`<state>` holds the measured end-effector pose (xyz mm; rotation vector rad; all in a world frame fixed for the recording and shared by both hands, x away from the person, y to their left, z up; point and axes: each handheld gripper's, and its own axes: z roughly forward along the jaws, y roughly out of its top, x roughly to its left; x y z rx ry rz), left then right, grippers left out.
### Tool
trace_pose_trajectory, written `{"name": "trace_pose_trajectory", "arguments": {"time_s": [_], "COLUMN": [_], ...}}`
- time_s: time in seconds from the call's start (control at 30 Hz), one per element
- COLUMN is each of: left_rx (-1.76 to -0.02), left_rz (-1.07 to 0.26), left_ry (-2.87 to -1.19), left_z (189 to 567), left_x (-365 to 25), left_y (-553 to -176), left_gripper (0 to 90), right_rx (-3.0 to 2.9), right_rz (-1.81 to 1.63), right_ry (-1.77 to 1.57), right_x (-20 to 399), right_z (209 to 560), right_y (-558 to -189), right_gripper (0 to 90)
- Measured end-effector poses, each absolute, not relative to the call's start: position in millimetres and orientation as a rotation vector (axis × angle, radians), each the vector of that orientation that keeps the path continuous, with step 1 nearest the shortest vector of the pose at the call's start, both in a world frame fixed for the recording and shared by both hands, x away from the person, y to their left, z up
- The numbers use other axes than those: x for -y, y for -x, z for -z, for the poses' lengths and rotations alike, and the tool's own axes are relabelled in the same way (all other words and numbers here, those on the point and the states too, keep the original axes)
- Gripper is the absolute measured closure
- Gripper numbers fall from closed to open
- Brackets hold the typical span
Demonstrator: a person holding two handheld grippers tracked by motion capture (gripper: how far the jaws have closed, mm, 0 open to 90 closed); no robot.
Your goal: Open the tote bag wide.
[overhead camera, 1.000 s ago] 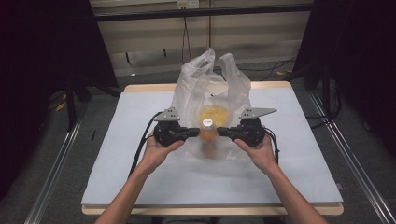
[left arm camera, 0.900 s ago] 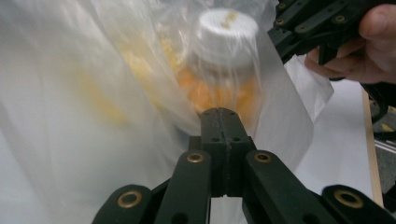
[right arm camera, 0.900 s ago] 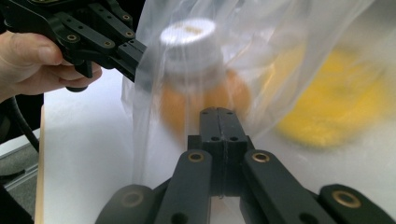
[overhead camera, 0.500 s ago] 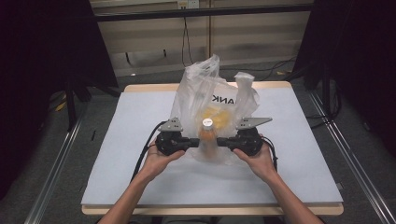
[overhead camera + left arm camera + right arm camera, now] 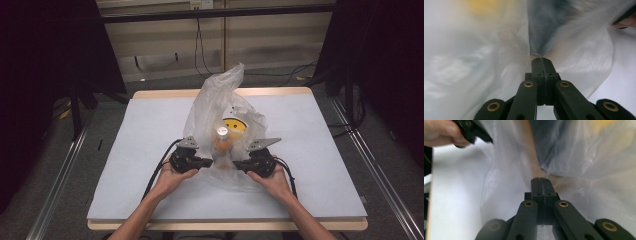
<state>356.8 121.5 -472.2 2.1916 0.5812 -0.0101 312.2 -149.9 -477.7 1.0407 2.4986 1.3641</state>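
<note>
A thin translucent white plastic bag is seen standing on the pale grey counter, near its middle, with its upper part rising to a crumpled peak. A yellow smiley face print is visible on the far side of the bag. Inside the bag, a bottle of orange liquid with a white cap is seen upright through the film.

The left gripper is held in the person's left hand at the near left of the bag, and the right gripper is held in the right hand at the near right; the two are pointed toward each other across the bag's lower part. In the left gripper view, the black jaws are pressed together, with a fold of the plastic film pinched at their tip. In the right gripper view, the jaws are likewise pressed together, and the film is gathered at their tip; the other gripper and its hand are seen at the upper left of that view. An orange tint is seen through the film just beyond both jaw tips.
</note>
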Motion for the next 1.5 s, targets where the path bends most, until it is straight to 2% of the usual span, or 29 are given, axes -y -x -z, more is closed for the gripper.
{"name": "trace_pose_trajectory", "arguments": {"time_s": [0.17,0.47,0.73,1.03,1.17,1.3,1.5], "left_rx": [-0.621,-0.601,-0.526,-0.513,-0.604,-0.672,-0.689], "left_rz": [0.017,0.050,-0.007,-0.117,-0.148,-0.119,-0.063], "left_ry": [-2.223,-2.184,-2.095,-1.995,-1.978,-2.079,-2.166], "left_z": [485.4,478.4,440.8,397.5,411.8,444.4,473.8], "left_x": [-128.3,-130.0,-142.1,-145.8,-142.7,-133.4,-124.8], "left_y": [-363.5,-357.7,-339.5,-356.0,-379.2,-393.1,-393.9], "left_gripper": [90.0,90.0,90.0,90.0,90.0,90.0,90.0], "right_rx": [-2.539,-2.527,-2.409,-2.290,-2.235,-2.205,-2.151], "right_rz": [-1.303,-1.364,-1.488,-1.549,-1.568,-1.575,-1.562], "right_ry": [-1.064,-1.053,-0.992,-0.940,-0.902,-0.903,-0.967], "right_x": [148.7,150.8,163.1,172.3,164.8,159.3,157.3], "right_z": [488.4,486.8,443.9,390.1,362.7,352.9,349.8], "right_y": [-312.2,-310.1,-293.0,-292.7,-304.7,-313.6,-337.0], "right_gripper": [90.0,90.0,90.0,90.0,90.0,90.0,90.0]}}
